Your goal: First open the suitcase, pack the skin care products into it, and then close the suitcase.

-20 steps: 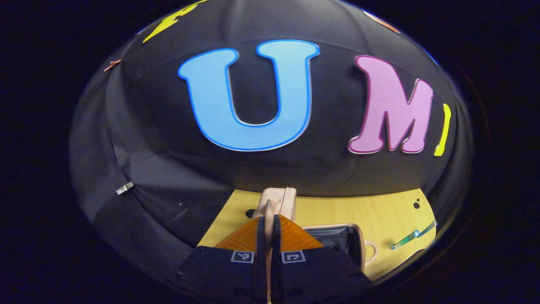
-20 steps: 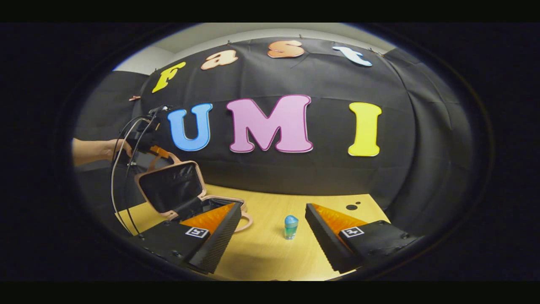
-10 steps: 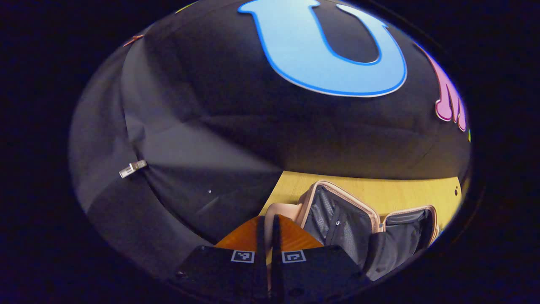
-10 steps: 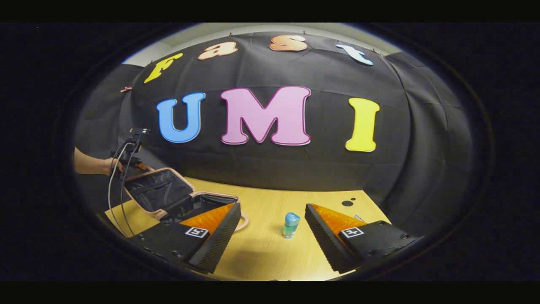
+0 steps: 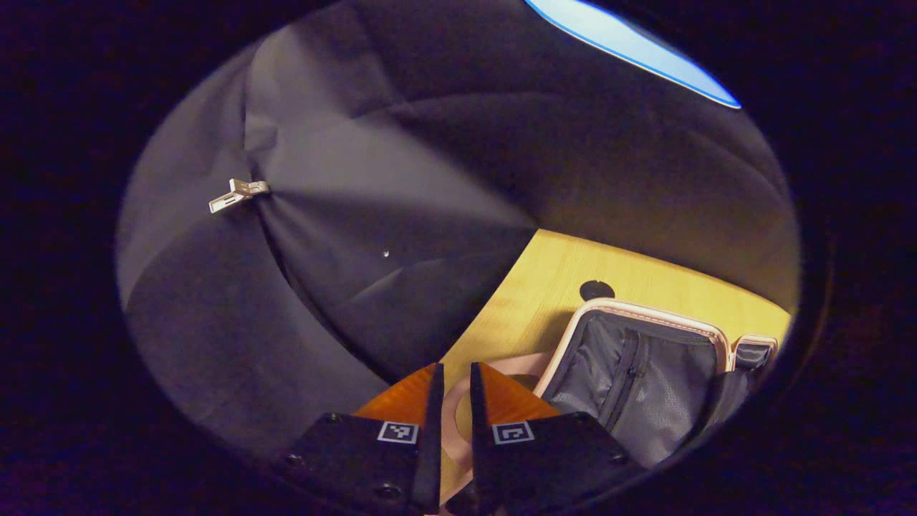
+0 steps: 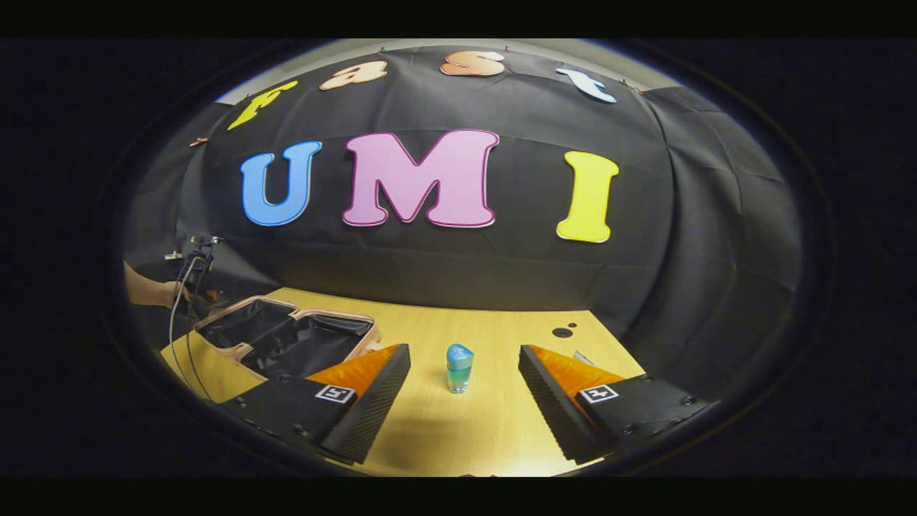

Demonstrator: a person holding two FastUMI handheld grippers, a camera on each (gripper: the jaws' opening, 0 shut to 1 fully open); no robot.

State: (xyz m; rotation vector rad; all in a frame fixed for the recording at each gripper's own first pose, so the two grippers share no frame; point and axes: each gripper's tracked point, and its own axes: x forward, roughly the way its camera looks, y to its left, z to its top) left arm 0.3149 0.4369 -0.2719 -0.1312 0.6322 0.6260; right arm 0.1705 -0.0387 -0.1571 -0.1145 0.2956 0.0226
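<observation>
Left gripper view: suitcase (image 5: 645, 365) lies open on the wooden counter (image 5: 544, 287), pink rim, grey lined lid compartment with nothing visible in it; left hand-held gripper (image 5: 453, 380) fingers slightly parted around the pink handle (image 5: 494, 360), contact unclear. Right gripper view: right hand-held gripper (image 6: 464, 362) wide open, holding nothing; small blue-capped skin care bottle (image 6: 459, 368) upright on the counter between its fingers, open suitcase to the left, both dark-lined halves without visible contents.

Suitcase (image 6: 286, 340) lies open; bottle (image 6: 459, 368) stands between spread fingers (image 6: 372, 390)

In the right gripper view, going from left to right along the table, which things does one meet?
Hand with the left gripper → open suitcase → small bottle → dark hole in the table.
</observation>
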